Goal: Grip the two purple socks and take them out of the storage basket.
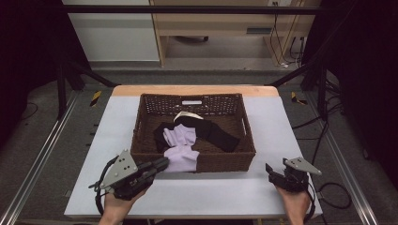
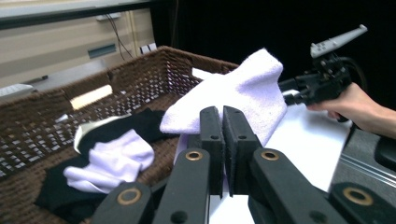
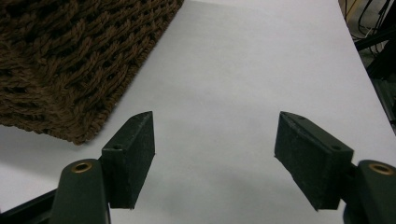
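The left gripper [image 2: 222, 122], clamped on a lavender sock [image 2: 236, 93], should lift clear of the wicker basket's [image 1: 141, 136] near rim; right gripper [image 3: 217, 158] gaped empty.

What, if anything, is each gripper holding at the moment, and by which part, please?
The left gripper is shut on the lavender sock, pinching its lower edge as it drapes over the basket's front rim. The right gripper stands open over the table, holding nothing.

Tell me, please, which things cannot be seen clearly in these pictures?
- Held lilac sock: in the left gripper view, the left gripper covers its pinched edge.
- Black sock: high view, partly under the second lilac sock.
- Basket: right gripper view, cut off by the frame edges.
- White label on the basket wall: too small to read.
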`<action>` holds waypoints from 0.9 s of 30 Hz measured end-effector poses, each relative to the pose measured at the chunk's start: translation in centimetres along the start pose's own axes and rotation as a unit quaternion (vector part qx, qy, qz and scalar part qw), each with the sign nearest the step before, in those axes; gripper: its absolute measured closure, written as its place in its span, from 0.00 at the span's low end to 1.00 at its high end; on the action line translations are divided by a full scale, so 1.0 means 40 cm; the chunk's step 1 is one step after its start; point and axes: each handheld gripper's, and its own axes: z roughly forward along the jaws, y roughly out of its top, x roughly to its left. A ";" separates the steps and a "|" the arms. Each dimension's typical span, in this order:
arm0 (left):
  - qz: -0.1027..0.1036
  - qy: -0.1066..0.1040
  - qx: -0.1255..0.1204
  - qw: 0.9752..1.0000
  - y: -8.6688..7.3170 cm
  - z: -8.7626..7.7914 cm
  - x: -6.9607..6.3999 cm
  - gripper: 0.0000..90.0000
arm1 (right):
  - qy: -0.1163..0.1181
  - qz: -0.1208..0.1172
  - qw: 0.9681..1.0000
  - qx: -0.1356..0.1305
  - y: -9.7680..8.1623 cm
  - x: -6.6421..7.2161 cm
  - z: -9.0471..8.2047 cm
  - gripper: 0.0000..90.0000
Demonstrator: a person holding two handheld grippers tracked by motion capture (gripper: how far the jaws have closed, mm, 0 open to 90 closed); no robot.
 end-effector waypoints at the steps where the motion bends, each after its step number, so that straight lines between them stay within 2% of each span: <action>1: 0.001 -0.002 0.004 1.000 -0.007 0.001 -0.006 0.96 | -0.001 -0.003 1.000 -0.001 0.000 0.000 0.001 0.32; 6: 0.005 -0.012 0.036 0.999 -0.053 0.011 -0.031 0.96 | 0.000 -0.002 1.000 -0.001 -0.001 0.001 0.000 0.32; 10: 0.005 -0.023 0.067 0.997 -0.094 0.028 -0.047 0.96 | -0.001 -0.006 1.000 0.000 -0.001 0.001 0.001 0.32; 13: 0.004 -0.027 0.091 0.995 -0.131 0.045 -0.051 0.96 | 0.002 -0.001 1.000 0.000 -0.001 0.002 -0.001 0.32; 14: -0.002 -0.029 0.100 0.995 -0.146 0.051 -0.049 0.96 | 0.001 -0.002 1.000 -0.002 0.000 0.002 -0.001 0.32; 17: -0.009 -0.024 0.123 0.992 -0.179 0.067 -0.040 0.96 | 0.003 -0.001 1.000 0.000 0.000 0.003 -0.001 0.32; 21: -0.016 -0.022 0.144 0.989 -0.203 0.089 -0.031 0.96 | 0.003 -0.003 1.000 0.002 -0.001 0.004 0.002 0.32; 24: -0.008 -0.021 0.162 0.987 -0.218 0.105 -0.035 0.96 | 0.003 -0.003 1.000 0.003 -0.001 0.005 0.004 0.32; 27: -0.009 -0.023 0.175 0.984 -0.233 0.119 -0.037 0.96 | 0.002 -0.005 1.000 0.004 -0.002 0.005 0.005 0.32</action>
